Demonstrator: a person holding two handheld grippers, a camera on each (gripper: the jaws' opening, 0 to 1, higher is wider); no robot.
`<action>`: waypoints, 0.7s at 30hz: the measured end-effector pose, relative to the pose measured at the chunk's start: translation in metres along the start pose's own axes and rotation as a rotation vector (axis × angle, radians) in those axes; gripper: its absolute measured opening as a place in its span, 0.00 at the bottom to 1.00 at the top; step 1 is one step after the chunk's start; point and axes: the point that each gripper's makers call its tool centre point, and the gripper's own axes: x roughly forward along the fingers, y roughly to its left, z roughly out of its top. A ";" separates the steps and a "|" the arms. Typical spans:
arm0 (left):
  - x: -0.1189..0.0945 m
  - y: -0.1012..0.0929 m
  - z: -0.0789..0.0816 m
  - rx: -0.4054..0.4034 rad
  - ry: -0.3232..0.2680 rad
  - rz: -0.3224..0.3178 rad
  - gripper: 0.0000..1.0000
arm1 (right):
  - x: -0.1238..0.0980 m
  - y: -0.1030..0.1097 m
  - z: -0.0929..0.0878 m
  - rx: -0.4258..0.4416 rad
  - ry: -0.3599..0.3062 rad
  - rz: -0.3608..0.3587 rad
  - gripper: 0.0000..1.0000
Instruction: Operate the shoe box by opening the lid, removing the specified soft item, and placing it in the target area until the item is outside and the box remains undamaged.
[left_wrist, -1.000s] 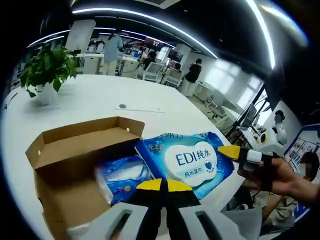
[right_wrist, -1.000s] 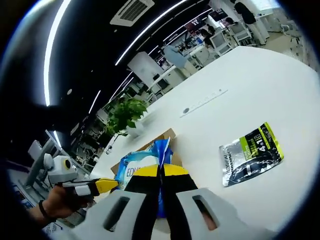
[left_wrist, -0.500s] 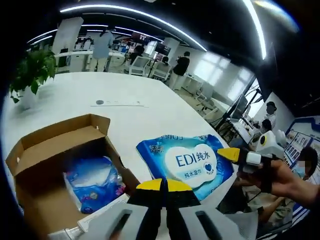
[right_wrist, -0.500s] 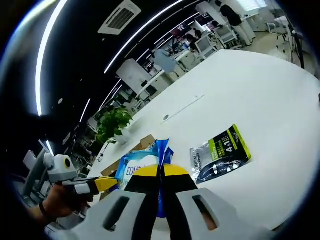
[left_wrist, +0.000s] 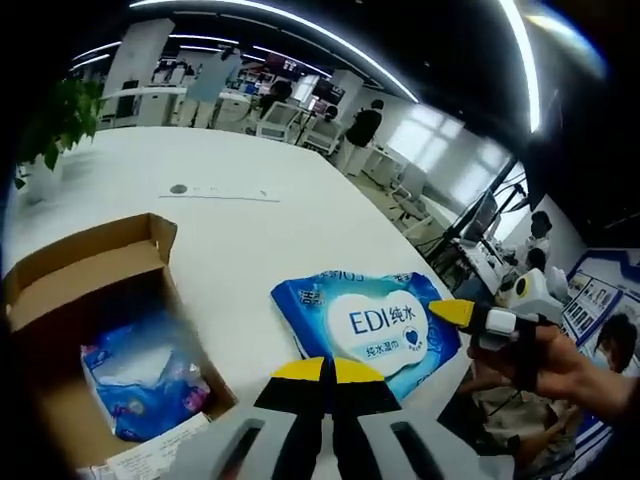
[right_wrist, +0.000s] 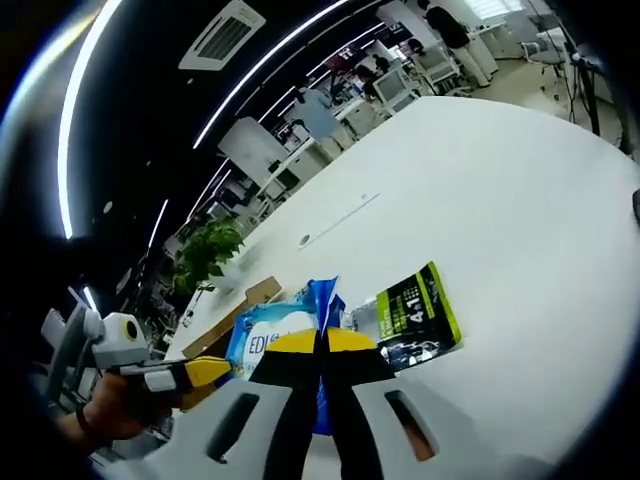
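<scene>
Left gripper (yellow tips, black jaws, grey base), dark wristband

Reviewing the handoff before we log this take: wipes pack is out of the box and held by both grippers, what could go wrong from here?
1. The wipes pack is pinched only at its edges by the left gripper and right gripper; the soft pack could sag or slip.
2. The silver-green pouch lies on the table near the pack; setting down there could nudge it.
3. The open shoe box sits close; a swing back could clip a flap.

A potted plant on the white table — silver-green pouch nearby.
</scene>
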 end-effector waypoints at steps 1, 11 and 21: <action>0.003 0.000 0.002 0.000 -0.001 -0.001 0.00 | 0.003 -0.003 0.003 -0.002 0.000 -0.002 0.00; 0.056 0.004 0.017 -0.055 -0.007 0.030 0.00 | 0.029 -0.039 0.021 0.010 0.019 -0.036 0.00; 0.093 0.025 -0.003 -0.091 0.077 0.128 0.00 | 0.054 -0.074 0.005 0.029 0.088 -0.062 0.00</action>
